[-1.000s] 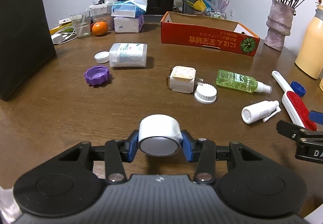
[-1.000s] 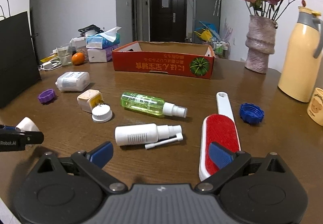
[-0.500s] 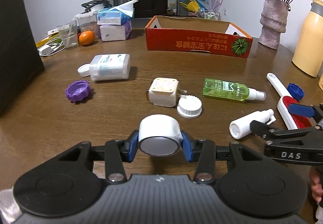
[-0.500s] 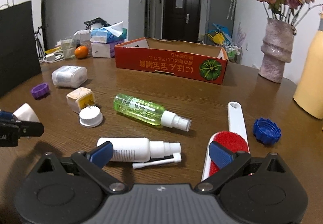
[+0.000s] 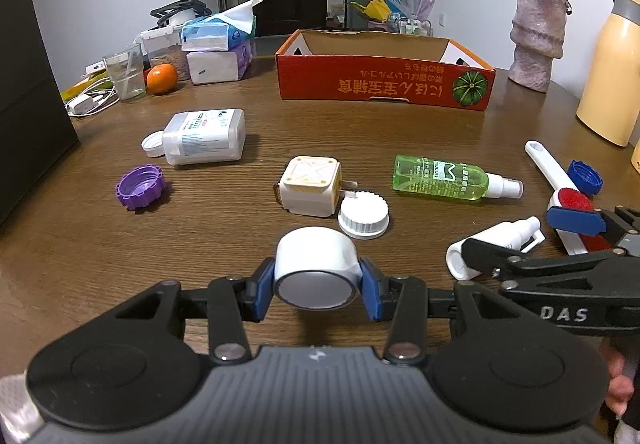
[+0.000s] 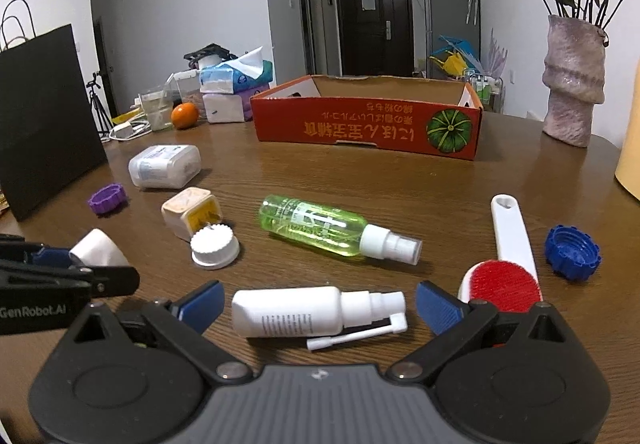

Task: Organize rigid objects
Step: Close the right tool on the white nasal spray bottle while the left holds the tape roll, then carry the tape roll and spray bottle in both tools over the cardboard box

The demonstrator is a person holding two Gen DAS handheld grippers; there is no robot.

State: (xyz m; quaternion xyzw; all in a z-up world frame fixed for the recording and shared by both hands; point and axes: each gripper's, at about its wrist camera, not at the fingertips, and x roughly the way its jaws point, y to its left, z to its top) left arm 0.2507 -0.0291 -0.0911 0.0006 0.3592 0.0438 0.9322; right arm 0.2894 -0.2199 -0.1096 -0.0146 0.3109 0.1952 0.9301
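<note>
My left gripper (image 5: 316,284) is shut on a white tape roll (image 5: 316,268), held just above the wooden table (image 5: 224,236). The same roll (image 6: 96,250) shows at the left edge of the right wrist view. My right gripper (image 6: 320,302) is open, one blue pad on each side of a white spray bottle (image 6: 288,314) lying on its side. The pads do not touch it. In the left wrist view that gripper (image 5: 528,240) partly hides the bottle (image 5: 520,230). An open red cardboard box (image 5: 384,88) stands at the back.
Lying loose are a green spray bottle (image 6: 312,226), cream square case (image 5: 310,184), white cap (image 5: 363,214), purple cap (image 5: 140,186), white pill bottle (image 5: 206,136), blue cap (image 6: 572,252) and red lint brush (image 6: 504,284). A vase (image 6: 572,84) and black bag (image 6: 44,112) flank the table.
The right gripper has come forward and down so the white spray bottle now lies between its open fingers. The left gripper has carried the roll rightward, closer to the right gripper.
</note>
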